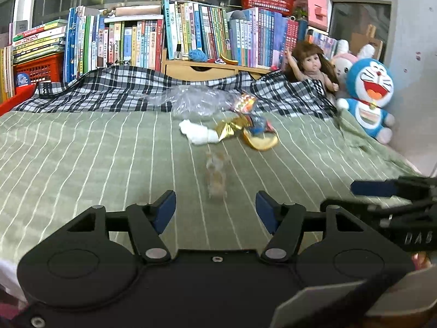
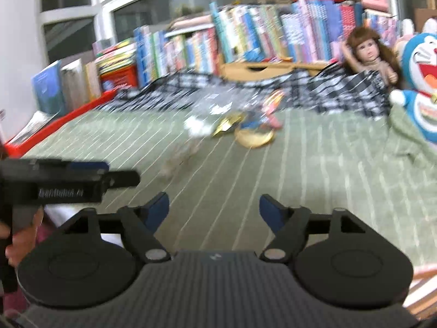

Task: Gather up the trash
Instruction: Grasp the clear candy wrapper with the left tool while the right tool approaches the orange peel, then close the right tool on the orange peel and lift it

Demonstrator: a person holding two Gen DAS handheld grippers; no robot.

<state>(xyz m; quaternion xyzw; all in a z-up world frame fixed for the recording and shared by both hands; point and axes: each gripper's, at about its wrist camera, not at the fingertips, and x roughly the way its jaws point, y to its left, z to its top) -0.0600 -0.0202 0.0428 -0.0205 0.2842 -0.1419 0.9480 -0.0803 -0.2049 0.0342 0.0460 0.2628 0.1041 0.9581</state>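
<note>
My left tool (image 1: pixel 215 209) and right tool (image 2: pixel 214 210) are both released, gripping nothing. The blurred small wrapper (image 1: pixel 215 175) lies on the bed (image 1: pixel 82 150) straight ahead of the left tool, which is nearer

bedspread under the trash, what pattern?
Green bedspread with thin white stripes; clearest in the left wrist view.

Both tongs (image 1: pixel 215 207) (image 2: pixel 214 209): black bodies w/ round discs, silver pivot screws, blue pads (image 1: pixel 166 210).
</note>
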